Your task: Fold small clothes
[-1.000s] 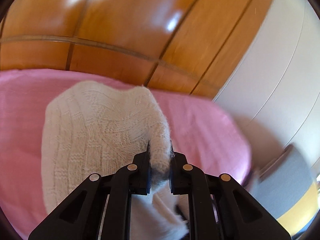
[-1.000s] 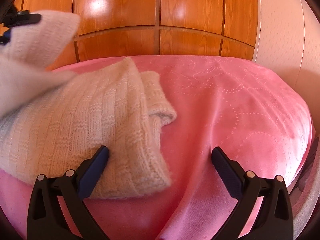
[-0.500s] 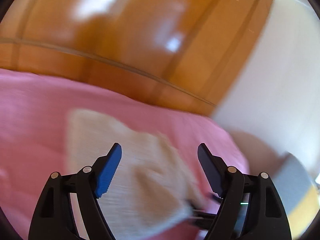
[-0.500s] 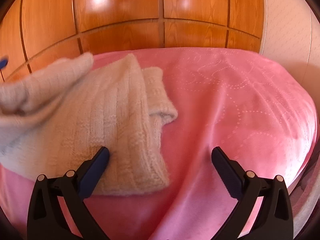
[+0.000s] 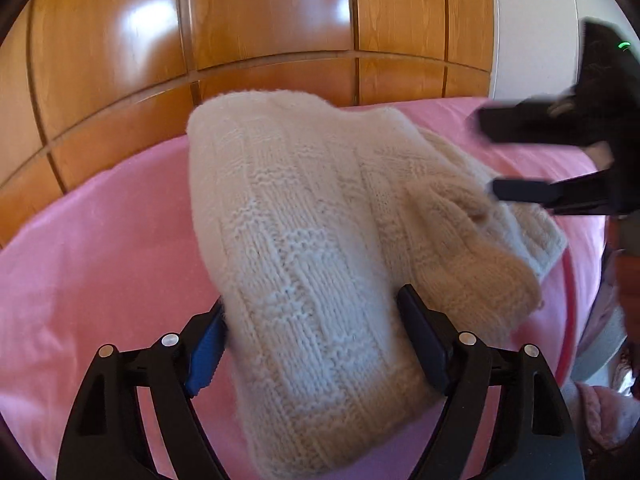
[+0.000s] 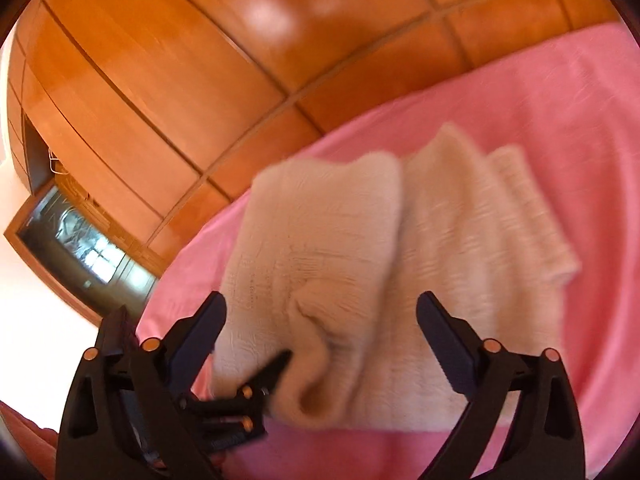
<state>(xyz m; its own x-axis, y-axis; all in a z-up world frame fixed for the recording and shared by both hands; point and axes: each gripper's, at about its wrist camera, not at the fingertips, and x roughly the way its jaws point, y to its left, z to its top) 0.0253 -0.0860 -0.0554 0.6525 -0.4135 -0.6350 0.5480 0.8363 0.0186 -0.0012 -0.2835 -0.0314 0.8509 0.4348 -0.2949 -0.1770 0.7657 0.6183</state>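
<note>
Both wrist cameras look close along their fingers, tilted down — sharing the cream knitted garment [image 5: 320, 240] [image 6: 400, 260] on the pink bedspread [image 5: 100, 260] [image 6: 540, 100].

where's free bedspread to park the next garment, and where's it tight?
Free: pink bedspread left of the cream knit sweater, out to the wooden wardrobe; in the right wrist view, also the stretch right of the sweater. Crowded: the sweater's near end lies between the left hand-held gripper fingers, and the right hand-held gripper, jaws closing, is at its right edge.

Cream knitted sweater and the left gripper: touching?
Touching. In the left wrist view the cream knitted sweater fills the left gripper, its folded edge brushing both fingers, though they aren't clamped.
</note>
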